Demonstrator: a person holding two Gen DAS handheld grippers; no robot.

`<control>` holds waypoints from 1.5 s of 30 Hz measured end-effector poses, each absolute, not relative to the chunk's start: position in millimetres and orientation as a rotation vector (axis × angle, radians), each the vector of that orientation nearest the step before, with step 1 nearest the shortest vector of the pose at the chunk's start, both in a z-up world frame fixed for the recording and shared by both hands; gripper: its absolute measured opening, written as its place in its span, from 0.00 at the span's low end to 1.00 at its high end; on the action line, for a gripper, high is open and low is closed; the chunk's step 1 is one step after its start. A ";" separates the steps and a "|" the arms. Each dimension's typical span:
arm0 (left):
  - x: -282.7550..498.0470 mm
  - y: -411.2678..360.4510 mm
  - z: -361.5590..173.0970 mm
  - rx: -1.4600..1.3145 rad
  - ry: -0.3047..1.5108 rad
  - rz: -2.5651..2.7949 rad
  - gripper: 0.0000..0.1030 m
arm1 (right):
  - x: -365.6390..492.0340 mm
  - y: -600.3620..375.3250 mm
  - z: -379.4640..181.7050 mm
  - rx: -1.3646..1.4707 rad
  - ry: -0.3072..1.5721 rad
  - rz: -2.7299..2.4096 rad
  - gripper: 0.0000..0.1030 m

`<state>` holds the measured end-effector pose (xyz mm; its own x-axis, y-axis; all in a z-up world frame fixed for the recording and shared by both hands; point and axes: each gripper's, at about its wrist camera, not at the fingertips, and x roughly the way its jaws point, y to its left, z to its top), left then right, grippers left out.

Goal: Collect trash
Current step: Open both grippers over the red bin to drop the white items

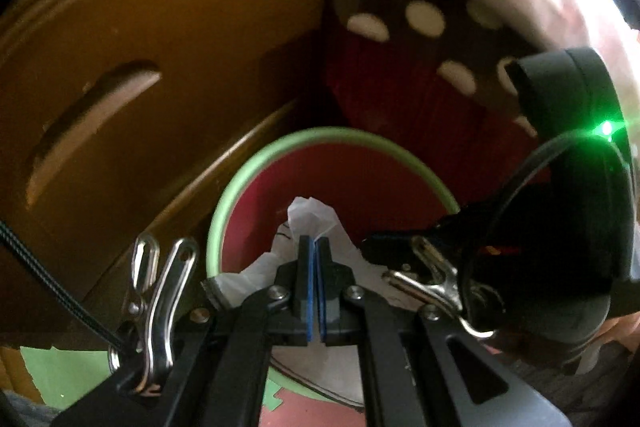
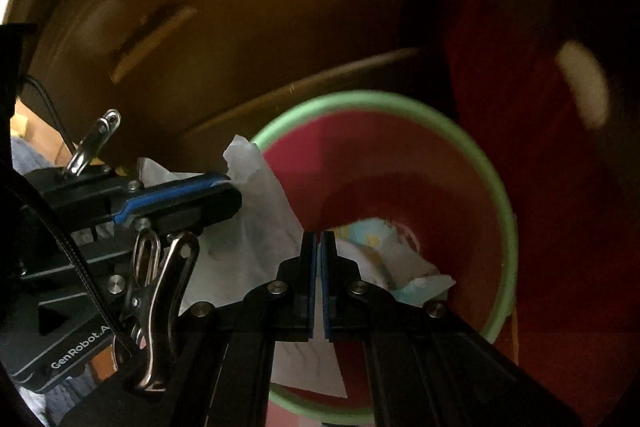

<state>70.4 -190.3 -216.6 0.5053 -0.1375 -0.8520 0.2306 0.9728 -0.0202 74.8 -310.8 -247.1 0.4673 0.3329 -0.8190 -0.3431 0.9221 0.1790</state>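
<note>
Tissue (image 1: pixel 310 217) points up from the shut left tool (image 1: pixel 315 241) over bin (image 1: pixel 340 135).

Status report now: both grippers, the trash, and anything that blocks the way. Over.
Left gripper shut on white paper, over the red bin. Right gripper shut, apparently on that paper too. Printed wrapper inside the bin. Nothing visibly blocks the opening.

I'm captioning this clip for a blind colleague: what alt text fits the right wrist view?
The left gripper, shut on a white tissue, holds it over the green rim of a red bin that stands against a brown cabinet. The right gripper, fingers together in the foreground, points into the bin, where a crumpled printed wrapper lies.
</note>
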 end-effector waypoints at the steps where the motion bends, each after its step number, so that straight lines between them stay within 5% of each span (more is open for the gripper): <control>1: 70.0 -189.3 -220.2 0.098 1.024 -0.220 0.01 | 76.0 -310.4 -251.0 -0.021 1.014 0.405 0.03; 14: 76.8 -178.1 -224.2 0.070 1.042 -0.203 0.11 | 80.4 -304.4 -257.8 -0.079 1.029 0.366 0.03; 18: 78.3 -175.0 -221.9 0.080 1.042 -0.170 0.28 | 76.8 -300.4 -251.3 -0.102 1.022 0.363 0.12; 22: 80.3 -157.2 -215.7 -0.001 1.031 -0.136 0.61 | 80.7 -309.8 -248.6 -0.084 1.017 0.323 0.43; 25: 79.4 -149.5 -211.2 -0.028 1.011 -0.132 0.73 | 80.7 -317.7 -243.5 -0.053 0.995 0.307 0.54; 45: 37.6 -152.0 -158.4 0.140 0.929 -0.178 0.75 | 66.2 -292.4 -196.7 -0.151 0.893 0.348 0.63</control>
<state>37.6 -152.0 -158.4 0.5859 -0.0915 -0.8052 0.2120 0.9763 0.0433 66.2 -292.4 -196.7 0.5758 0.2337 -0.7835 -0.3579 0.9336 0.0155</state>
